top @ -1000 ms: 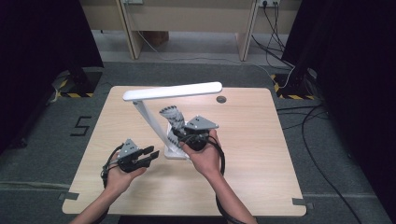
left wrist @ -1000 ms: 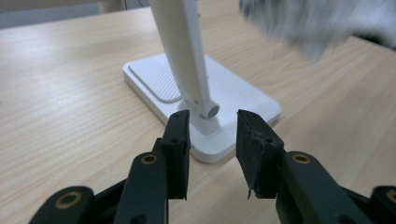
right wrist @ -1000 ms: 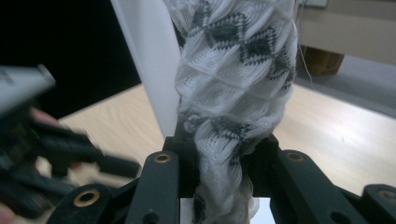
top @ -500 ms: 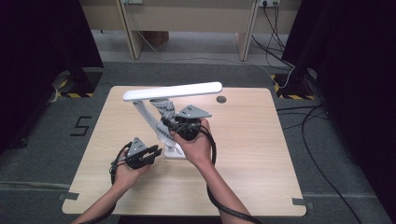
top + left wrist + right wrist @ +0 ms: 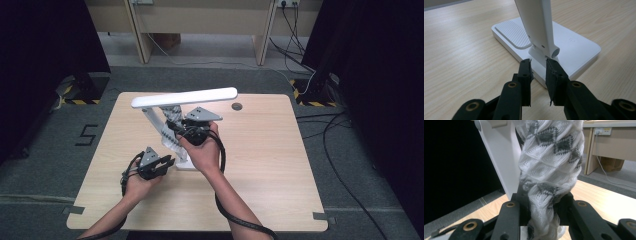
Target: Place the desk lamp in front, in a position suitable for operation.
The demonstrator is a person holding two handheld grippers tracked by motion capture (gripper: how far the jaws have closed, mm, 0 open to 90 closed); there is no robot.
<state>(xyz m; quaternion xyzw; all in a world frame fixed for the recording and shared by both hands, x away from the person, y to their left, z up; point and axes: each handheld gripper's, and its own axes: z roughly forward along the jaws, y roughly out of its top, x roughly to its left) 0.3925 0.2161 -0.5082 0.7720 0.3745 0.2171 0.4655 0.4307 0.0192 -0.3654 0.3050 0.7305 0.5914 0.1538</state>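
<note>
A white desk lamp stands on the table, with its long head (image 5: 185,98) level over a slanted arm (image 5: 150,117) and a flat base (image 5: 188,165). My right gripper (image 5: 173,128) is raised beside the arm, shut on a white and grey knitted cloth (image 5: 549,157) that hangs bunched against the lamp arm (image 5: 501,157). My left gripper (image 5: 538,63) lies low at the near corner of the lamp base (image 5: 574,45), pointing at the hinge foot. Its jaws have just been closing; a narrow gap stays between them and no thing is pressed there.
The wooden table (image 5: 300,165) has a small round dark grommet (image 5: 237,106) behind the lamp. Black cables trail from both grippers. Beyond the table stand a desk (image 5: 200,20), floor cables (image 5: 325,125) and dark curtains at both sides.
The right gripper with the cloth has risen and moved left, up to the lamp arm. The left gripper slid right toward the lamp base and its jaws narrowed.
</note>
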